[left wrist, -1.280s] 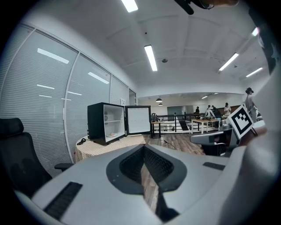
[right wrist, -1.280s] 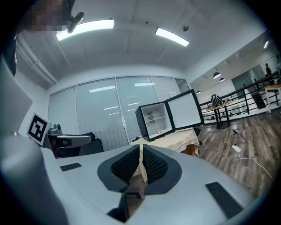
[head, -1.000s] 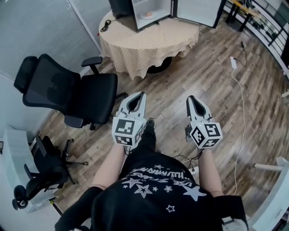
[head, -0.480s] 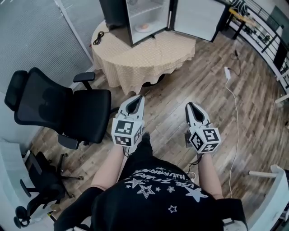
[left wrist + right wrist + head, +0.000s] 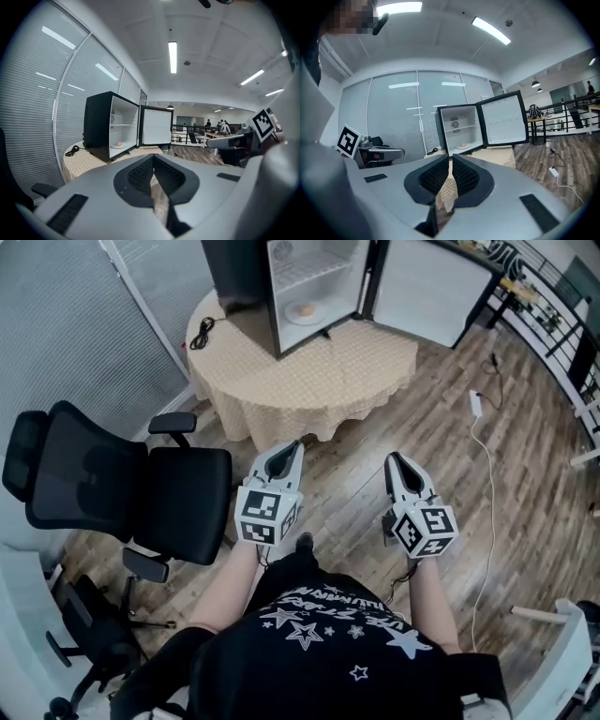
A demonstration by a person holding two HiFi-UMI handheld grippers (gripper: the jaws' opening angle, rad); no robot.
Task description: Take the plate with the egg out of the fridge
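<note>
A small black fridge (image 5: 281,277) stands on a round table (image 5: 309,371) with its door (image 5: 422,287) swung open to the right. On its bottom shelf lies a white plate (image 5: 305,311) with an egg on it; the plate (image 5: 118,145) also shows in the left gripper view, and the plate (image 5: 463,146) in the right gripper view. My left gripper (image 5: 298,444) and right gripper (image 5: 394,457) are held side by side over the wooden floor, well short of the table, both pointing at the fridge. Both are shut with nothing in them.
A beige cloth covers the table, and a black cable (image 5: 201,330) lies at its left edge. Black office chairs (image 5: 141,484) stand to my left by the blinds. A white cord (image 5: 487,474) trails over the floor on the right. Railings (image 5: 553,306) run at the far right.
The person has stepped toward the table, so the fridge and its inside show more fully. Both grippers keep their pose in front of the body and stay shut.
</note>
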